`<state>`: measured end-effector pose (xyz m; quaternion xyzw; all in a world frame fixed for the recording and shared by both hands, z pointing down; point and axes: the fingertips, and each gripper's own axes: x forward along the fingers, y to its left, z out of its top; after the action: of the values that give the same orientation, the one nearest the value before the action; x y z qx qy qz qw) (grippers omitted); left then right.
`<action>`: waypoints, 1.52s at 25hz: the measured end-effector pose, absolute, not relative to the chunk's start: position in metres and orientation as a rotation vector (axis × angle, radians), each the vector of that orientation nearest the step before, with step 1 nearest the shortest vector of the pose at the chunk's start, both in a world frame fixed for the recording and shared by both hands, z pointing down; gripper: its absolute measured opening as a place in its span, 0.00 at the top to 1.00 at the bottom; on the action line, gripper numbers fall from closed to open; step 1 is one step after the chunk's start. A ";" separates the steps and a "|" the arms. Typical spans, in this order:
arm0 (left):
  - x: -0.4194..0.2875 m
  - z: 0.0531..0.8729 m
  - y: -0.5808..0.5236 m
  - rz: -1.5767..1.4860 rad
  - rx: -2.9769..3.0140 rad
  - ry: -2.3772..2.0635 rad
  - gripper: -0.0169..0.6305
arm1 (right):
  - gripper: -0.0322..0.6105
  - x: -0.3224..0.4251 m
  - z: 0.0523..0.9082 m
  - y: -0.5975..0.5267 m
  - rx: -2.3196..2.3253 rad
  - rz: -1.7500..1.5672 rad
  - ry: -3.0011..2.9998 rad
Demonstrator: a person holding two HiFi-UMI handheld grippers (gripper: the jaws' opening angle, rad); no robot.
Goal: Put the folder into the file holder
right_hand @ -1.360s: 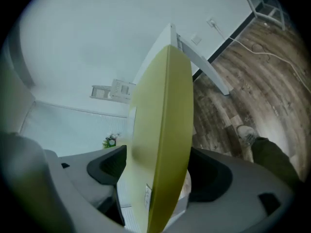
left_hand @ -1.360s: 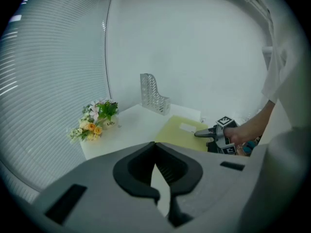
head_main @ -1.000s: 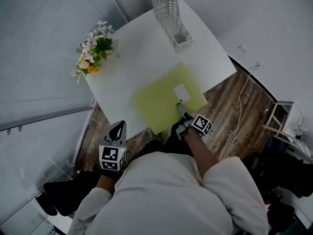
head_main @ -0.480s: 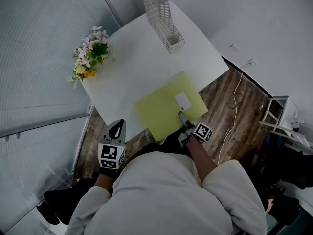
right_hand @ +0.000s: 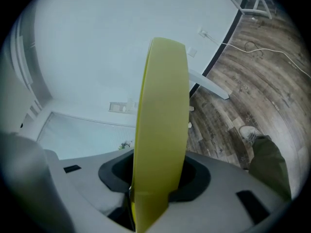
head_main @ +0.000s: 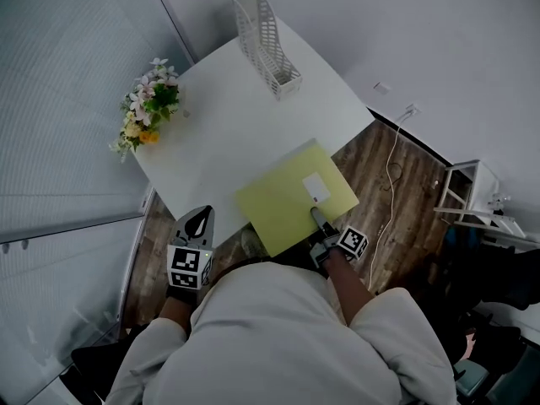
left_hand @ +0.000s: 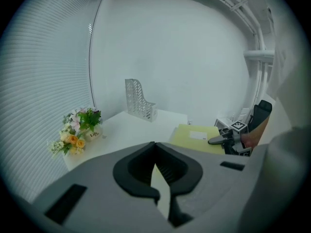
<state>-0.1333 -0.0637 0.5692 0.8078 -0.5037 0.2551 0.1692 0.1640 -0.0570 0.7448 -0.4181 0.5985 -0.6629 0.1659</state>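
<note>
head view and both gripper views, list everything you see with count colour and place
table: 1, white, centre
file holder: 1, white, upright at table's far edge
flowers: 1 bunch, pink, white and orange, table's left corner
folder: 1, yellow-green with white label, overhanging table's near edge
floor: 1, brown wood, right of table
cable: 1, white, on the floor
left gripper: 1, grey and black, jaws together, empty, left of folder
right gripper: 1, grey and black, jaws just been closing, pressed on the folder's near edge
</note>
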 end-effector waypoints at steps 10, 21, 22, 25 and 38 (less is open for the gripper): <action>-0.130 0.548 -0.065 0.651 2.379 -1.437 0.96 | 0.72 0.197 0.673 -0.063 -1.330 -1.689 1.882; -0.146 0.536 -0.065 0.601 2.355 -1.520 0.96 | 0.73 0.232 0.549 -0.162 -1.392 -1.271 2.119; -0.147 0.535 -0.066 0.596 2.350 -1.529 0.96 | 0.73 0.234 0.538 -0.172 -1.394 -1.237 2.138; -0.150 0.532 -0.068 0.581 2.335 -1.554 0.96 | 0.73 0.234 0.507 -0.203 -1.394 -1.147 2.197; -0.155 0.538 -0.070 0.535 2.239 -1.651 0.96 | 0.73 0.213 0.425 -0.311 -1.422 -0.861 2.439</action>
<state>-0.1555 -0.0700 0.5378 0.7808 -0.5760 0.1867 0.1538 0.2126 -0.3112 0.4248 -0.4796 0.8226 -0.2905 0.0948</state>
